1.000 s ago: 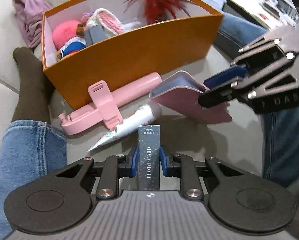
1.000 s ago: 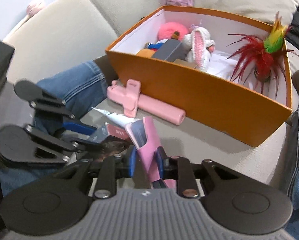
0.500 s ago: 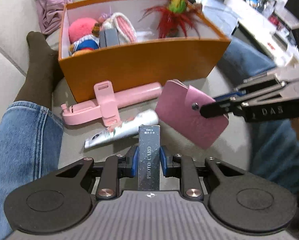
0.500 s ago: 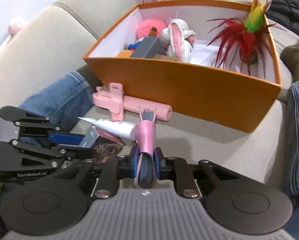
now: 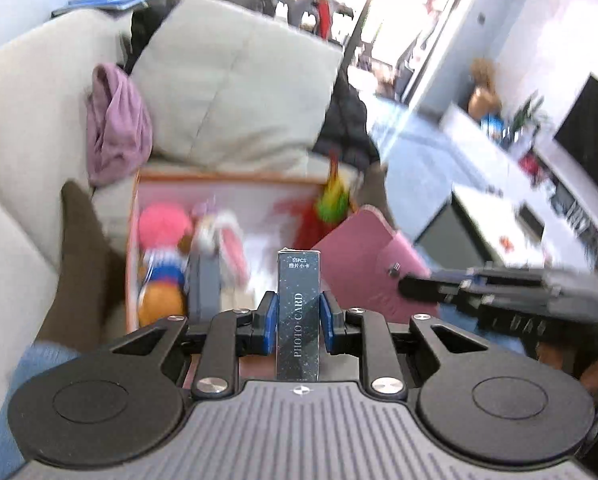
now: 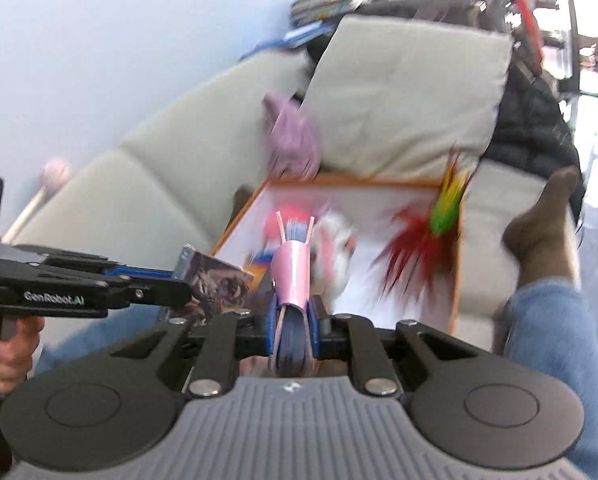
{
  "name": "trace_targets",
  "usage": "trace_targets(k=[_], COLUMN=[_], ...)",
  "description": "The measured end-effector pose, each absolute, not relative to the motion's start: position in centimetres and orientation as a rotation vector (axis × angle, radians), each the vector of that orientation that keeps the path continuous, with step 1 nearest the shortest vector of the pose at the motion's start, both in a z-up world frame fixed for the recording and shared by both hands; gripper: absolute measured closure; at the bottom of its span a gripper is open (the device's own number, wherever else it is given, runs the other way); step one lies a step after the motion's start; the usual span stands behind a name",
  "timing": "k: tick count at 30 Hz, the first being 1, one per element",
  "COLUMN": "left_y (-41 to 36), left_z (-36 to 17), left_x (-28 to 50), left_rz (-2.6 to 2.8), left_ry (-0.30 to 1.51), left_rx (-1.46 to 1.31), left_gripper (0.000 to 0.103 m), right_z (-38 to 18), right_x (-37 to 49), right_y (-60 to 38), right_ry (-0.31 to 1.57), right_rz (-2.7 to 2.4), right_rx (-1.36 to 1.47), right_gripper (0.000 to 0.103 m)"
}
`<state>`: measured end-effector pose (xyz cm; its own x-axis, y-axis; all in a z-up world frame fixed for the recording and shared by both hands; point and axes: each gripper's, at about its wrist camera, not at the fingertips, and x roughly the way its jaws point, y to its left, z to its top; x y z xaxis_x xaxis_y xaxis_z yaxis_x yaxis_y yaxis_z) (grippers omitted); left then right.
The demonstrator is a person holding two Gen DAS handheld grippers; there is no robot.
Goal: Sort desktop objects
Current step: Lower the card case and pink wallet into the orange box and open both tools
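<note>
L gripper (image 5: 298, 316) clamps photo card box (image 5: 298, 304) upright, long axis fwd; R gripper (image 6: 292, 322) grips pink card holder (image 6: 292, 280) edge-on, both above orange box (image 6: 457, 272) rim.

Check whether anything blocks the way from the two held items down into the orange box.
Nothing visible blocks it. The photo card box in the left gripper and the pink card holder in the right gripper are held above the orange box, which has no lid.
</note>
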<state>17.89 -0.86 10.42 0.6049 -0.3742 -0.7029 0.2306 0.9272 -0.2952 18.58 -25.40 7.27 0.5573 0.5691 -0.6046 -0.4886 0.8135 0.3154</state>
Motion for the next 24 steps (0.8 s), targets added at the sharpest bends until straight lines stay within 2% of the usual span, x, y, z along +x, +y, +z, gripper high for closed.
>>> trace_targets(k=[4,10,16,24], left_y=[-2.8,-4.4,-4.7,-4.4], left_z=[9.1,2.5,-2.0,-2.8], left_x=[22.6,28.0,29.0,28.6], left_rz=[-0.321,-0.284,-0.253,-0.224], left_ry=[0.858,0.987,1.106,1.142], left_rx=[-0.201,-0.205,-0.169,-0.161], left_gripper=[0.078,0.078,0.078,0.077], right_z=[6.7,1.1,-3.5,-5.5], right_x=[21.9,26.8,29.3,29.6], right_y=[-25.1,-24.6,-24.1,-22.3], right_ry=[0.738,0.868,1.002,1.076], right_rz=[0.567,0.525,0.524,0.545], right_rx=[0.135,0.151,0.170,0.160], right_gripper=[0.086,0.086,0.086,0.086])
